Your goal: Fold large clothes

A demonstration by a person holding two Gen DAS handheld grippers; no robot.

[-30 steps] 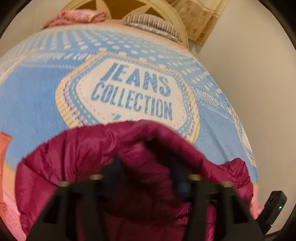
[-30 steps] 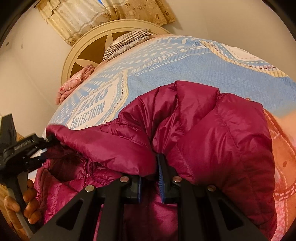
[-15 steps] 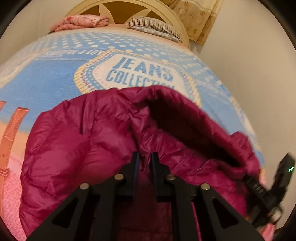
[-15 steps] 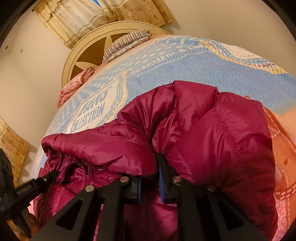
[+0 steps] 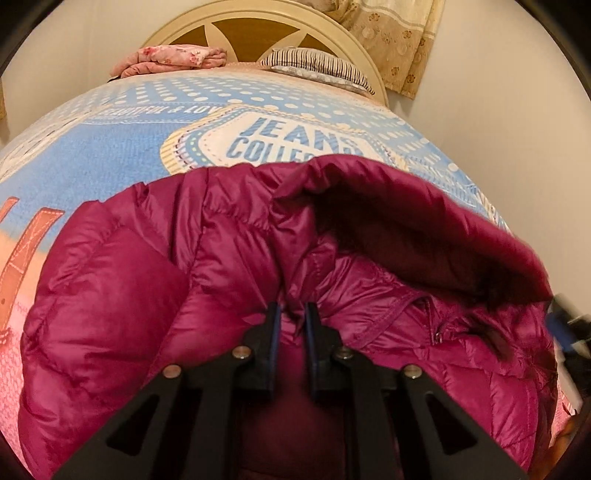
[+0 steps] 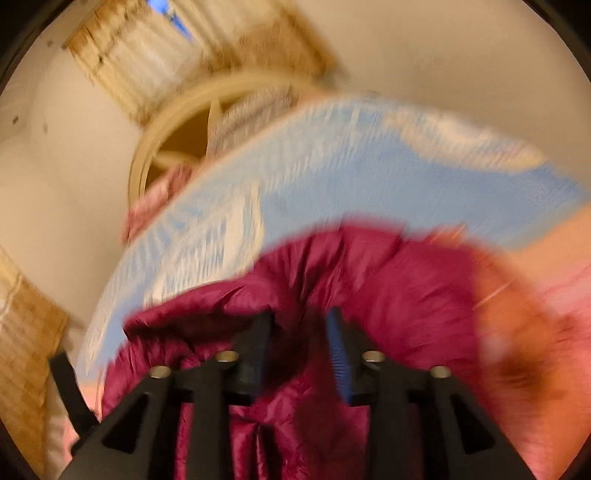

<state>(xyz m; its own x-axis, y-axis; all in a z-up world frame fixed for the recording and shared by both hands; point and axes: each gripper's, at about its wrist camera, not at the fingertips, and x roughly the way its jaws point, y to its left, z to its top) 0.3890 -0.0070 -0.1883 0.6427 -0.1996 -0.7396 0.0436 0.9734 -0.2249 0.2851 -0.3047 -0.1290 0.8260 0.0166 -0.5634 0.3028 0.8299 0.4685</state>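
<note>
A magenta puffer jacket [image 5: 122, 295] lies bunched on the bed, its dark hood opening [image 5: 406, 236] turned to the right. My left gripper [image 5: 292, 314] is shut on a fold of the jacket near the collar. The right wrist view is smeared by motion. There the jaws of my right gripper [image 6: 299, 325] are opening, and the jacket [image 6: 399, 288] lies below and behind them with nothing pressed between the pads. In the left wrist view a blurred blue-and-black part of the right gripper [image 5: 561, 325] shows at the jacket's right edge.
The bed has a blue bedspread [image 5: 110, 155] printed with "JEANS COLLECTION". At its far end are a cream headboard [image 5: 258, 22], a striped pillow [image 5: 314, 64] and folded pink cloth [image 5: 170, 59]. A beige curtain [image 5: 399, 37] and a bare wall stand on the right.
My left gripper closed on the jacket fold and sank toward it. My right gripper let go of the fold it pinched, its jaws spread, and it lifted away fast, blurring its view.
</note>
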